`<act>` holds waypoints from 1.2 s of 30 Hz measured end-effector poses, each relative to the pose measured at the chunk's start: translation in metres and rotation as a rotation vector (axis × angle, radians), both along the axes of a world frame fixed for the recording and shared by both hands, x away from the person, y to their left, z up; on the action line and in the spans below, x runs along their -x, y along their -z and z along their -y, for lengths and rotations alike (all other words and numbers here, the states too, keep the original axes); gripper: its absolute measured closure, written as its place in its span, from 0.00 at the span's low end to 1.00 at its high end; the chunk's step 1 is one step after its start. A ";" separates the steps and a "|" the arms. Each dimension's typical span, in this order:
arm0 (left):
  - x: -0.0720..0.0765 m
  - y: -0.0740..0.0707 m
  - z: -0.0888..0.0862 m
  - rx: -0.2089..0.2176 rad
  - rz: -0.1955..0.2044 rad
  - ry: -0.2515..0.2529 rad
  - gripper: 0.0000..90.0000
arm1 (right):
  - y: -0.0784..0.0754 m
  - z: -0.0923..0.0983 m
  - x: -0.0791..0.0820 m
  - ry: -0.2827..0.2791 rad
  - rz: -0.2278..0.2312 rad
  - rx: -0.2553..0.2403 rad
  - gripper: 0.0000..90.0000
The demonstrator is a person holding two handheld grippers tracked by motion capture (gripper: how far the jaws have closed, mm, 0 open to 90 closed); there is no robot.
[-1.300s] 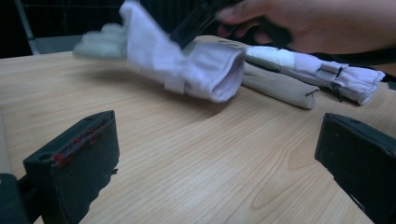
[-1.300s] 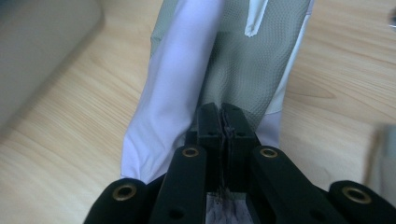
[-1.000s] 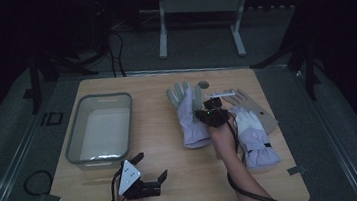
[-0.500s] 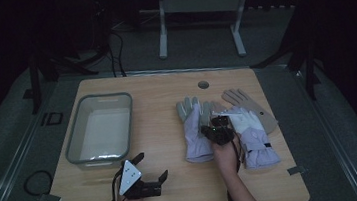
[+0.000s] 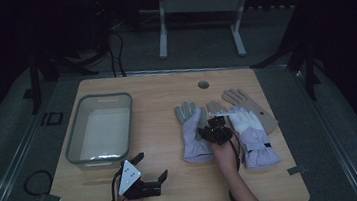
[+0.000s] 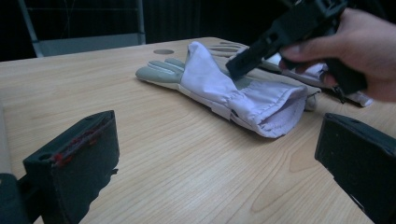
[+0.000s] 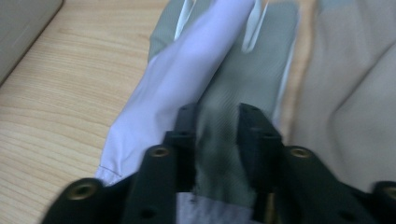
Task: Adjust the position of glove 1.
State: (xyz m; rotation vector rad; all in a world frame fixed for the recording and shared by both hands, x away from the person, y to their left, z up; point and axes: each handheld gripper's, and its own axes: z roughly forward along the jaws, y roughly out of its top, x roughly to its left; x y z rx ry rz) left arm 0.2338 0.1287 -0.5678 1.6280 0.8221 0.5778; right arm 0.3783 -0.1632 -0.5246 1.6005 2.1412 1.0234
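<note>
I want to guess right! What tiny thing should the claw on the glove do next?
Probably lift a little. The right claw has just been opening, and the lavender glove lies flat on the table, its grey palm patch between the parted jaws.

Dark room, grey floor (image 5: 280, 34), wooden table (image 5: 156, 98), metal stand (image 5: 199, 3) behind

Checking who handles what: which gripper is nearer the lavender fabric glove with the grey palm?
Right. The right gripper sits on the lavender glove; the left gripper rests near the table's front edge, apart from it.

Right tool (image 5: 213, 126) points down, jaws just opening; left tool (image 5: 150, 173) rests level, jaws apart
</note>
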 end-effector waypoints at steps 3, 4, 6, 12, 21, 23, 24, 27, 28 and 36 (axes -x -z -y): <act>0.000 0.000 0.000 0.000 0.000 -0.001 0.00 | -0.013 0.008 -0.002 -0.023 0.028 0.031 0.69; 0.000 0.000 0.000 0.000 0.001 -0.002 0.00 | -0.017 0.012 -0.003 -0.038 0.025 0.030 0.67; 0.000 0.000 0.000 0.001 0.002 -0.002 0.00 | -0.026 0.018 -0.005 -0.054 0.031 0.037 0.66; 0.000 0.000 0.000 0.000 0.001 0.001 0.00 | -0.049 0.038 -0.009 -0.117 0.044 0.066 0.64; 0.000 0.000 0.001 -0.015 0.000 -0.008 0.00 | -0.063 0.060 -0.007 -0.135 0.053 0.131 0.60; -0.001 0.000 -0.001 -0.011 -0.003 -0.008 0.00 | -0.063 0.066 -0.006 -0.145 0.049 0.135 0.61; -0.001 0.000 -0.001 -0.009 -0.003 -0.007 0.00 | -0.064 0.069 -0.005 -0.146 0.047 0.143 0.62; -0.001 0.000 -0.002 -0.005 0.000 -0.007 0.00 | -0.063 0.080 -0.001 -0.172 0.051 0.169 0.63; -0.001 0.000 -0.001 -0.011 0.002 -0.004 0.00 | -0.063 0.085 0.001 -0.188 0.054 0.168 0.62; 0.000 0.000 0.003 -0.024 0.017 0.000 0.00 | -0.055 0.129 0.015 -0.253 0.041 0.209 0.65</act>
